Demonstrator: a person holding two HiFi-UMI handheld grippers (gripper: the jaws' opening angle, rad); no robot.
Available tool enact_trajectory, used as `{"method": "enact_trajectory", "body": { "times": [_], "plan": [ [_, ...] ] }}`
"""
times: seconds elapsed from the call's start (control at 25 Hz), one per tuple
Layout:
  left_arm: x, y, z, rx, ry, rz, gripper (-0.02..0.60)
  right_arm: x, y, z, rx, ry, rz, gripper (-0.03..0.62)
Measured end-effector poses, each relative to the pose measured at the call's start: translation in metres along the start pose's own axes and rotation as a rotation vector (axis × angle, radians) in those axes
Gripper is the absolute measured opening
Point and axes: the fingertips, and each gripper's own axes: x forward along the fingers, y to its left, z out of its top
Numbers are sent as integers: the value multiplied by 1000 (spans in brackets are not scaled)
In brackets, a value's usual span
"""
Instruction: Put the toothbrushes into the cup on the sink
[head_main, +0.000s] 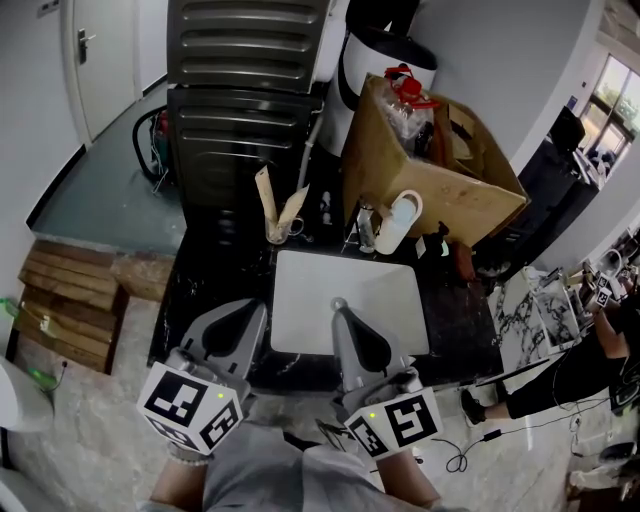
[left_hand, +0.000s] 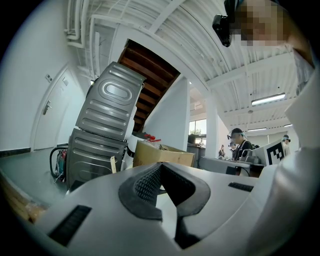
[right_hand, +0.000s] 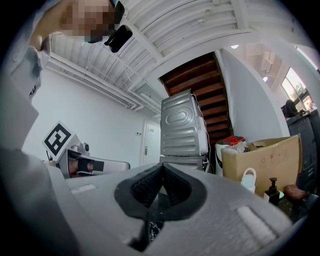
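Both grippers hang level at the near edge of the white sink (head_main: 345, 300), and each is empty with its fingers pressed together. The left gripper (head_main: 254, 308) is over the black counter (head_main: 205, 280) just left of the basin, and the right gripper (head_main: 338, 304) reaches over the basin's near rim. Two pale toothbrushes (head_main: 266, 196) already stand tilted in the clear cup (head_main: 279, 232) on the counter behind the sink's far left corner, well apart from both grippers. A cardboard box (head_main: 420, 170) and a white jug (head_main: 398, 220) sit to the right of the cup.
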Motion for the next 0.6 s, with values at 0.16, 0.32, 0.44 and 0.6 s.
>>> {"method": "enact_trajectory", "body": {
  "times": [0.16,0.32,0.44,0.6],
  "plan": [
    [1,-1,0,-1,5,-2,5,-1,-1,-1,2,5,0,-2],
    [2,-3,-1,2,12,-5,5,-2,-1,-1,1,9,-1,-2],
    [2,-3,-2,3,15,-8,5,-2,-1,-2,0,10,-2,-2],
    [2,-3,-4,-1,18,-8,5,-2,-1,-4,8,14,-2,-2]
  ]
}}
